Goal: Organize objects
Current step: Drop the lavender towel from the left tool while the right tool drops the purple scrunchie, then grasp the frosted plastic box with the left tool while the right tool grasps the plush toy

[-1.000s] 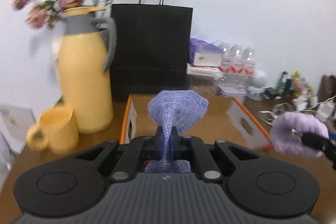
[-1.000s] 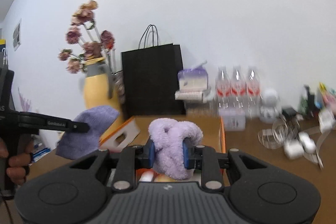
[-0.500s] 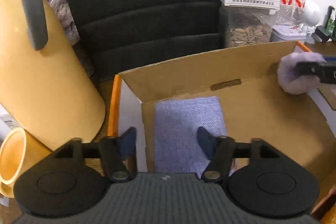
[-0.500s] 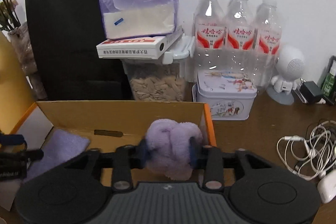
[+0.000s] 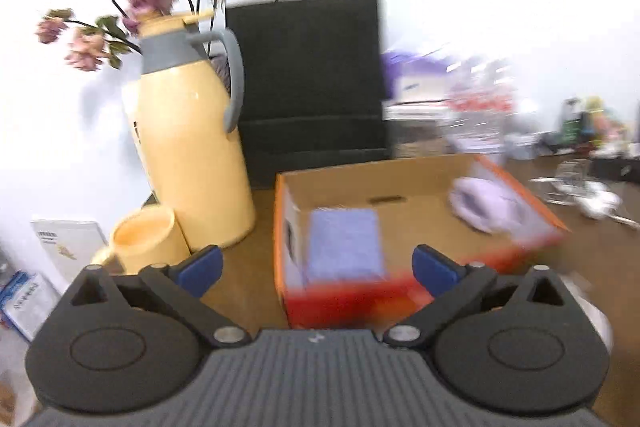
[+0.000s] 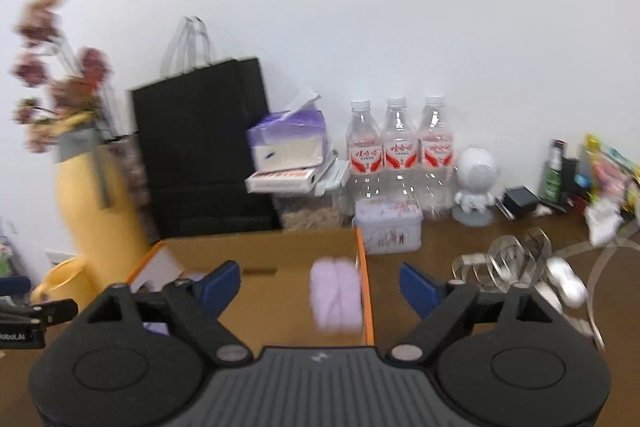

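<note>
An open cardboard box with orange sides point(image 5: 516, 183) point(image 6: 366, 291) stands on the brown table. A folded purple cloth point(image 5: 344, 243) lies flat in its left part. A fluffy lilac cloth point(image 5: 490, 207) point(image 6: 336, 299) lies in its right part against the wall. My left gripper point(image 5: 316, 265) is open and empty, in front of the box. My right gripper point(image 6: 320, 285) is open and empty, in front of the box's right side. The left gripper's edge shows in the right wrist view point(image 6: 24, 315).
A yellow thermos jug point(image 5: 188, 155) with dried flowers and a yellow mug point(image 5: 144, 243) stand left of the box. A black paper bag point(image 5: 308, 87), tissue pack point(image 6: 286, 139), water bottles point(image 6: 398, 155), tin point(image 6: 388, 227), white figurine point(image 6: 476, 187) and cables point(image 6: 520, 263) line the back and right.
Both grippers have pulled back and up from the box. The right gripper has opened and let go of the lilac cloth, which now lies in the box. The left gripper stays open.
</note>
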